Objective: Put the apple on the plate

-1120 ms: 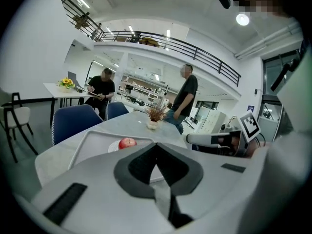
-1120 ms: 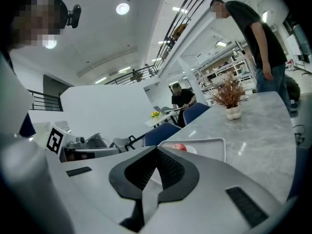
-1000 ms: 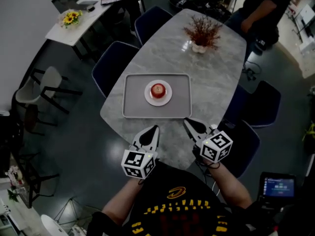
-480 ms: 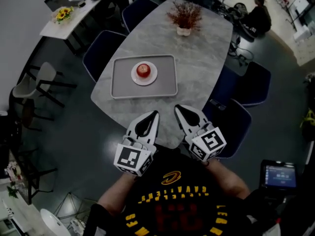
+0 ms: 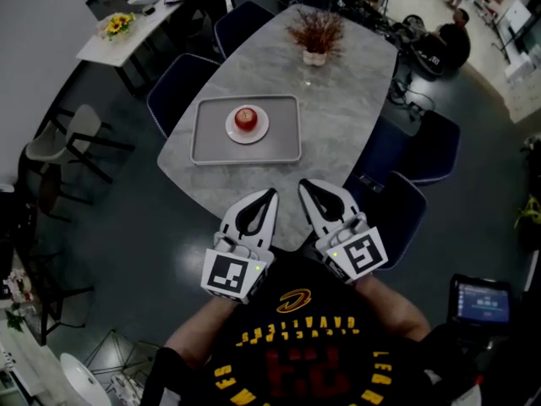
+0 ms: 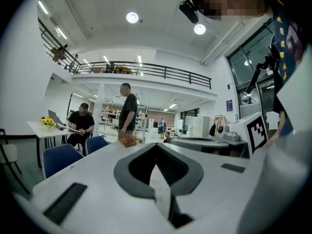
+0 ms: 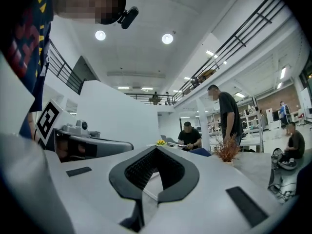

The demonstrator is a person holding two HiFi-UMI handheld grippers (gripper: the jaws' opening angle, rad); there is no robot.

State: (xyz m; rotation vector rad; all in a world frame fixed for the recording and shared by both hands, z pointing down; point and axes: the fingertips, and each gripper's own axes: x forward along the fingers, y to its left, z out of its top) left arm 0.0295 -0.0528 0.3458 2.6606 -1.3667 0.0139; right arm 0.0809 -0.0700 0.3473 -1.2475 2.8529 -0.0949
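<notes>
Both grippers held close in front of my chest, over the near edge of the table (image 5: 338, 117) and well short of the tray. Left gripper (image 5: 271, 193): jaws together, tips meeting, nothing between them; its own view confirms this (image 6: 156, 145). Right gripper (image 5: 303, 183): same, jaws pressed tip to tip and empty, confirmed in its own view (image 7: 156, 150). The two sit side by side, tips pointing toward the tray, not touching each other.

Apple (image 5: 245, 117): red, sitting in the middle of the small white plate (image 5: 259, 134). Plate rests near the centre of the grey tray (image 5: 207, 142), which lies flat on the marble-look table.

Farther along the table, a dried reddish plant in a white pot (image 5: 315, 34). Blue chairs (image 5: 182, 91) around the table. People are at the far side of the room.
</notes>
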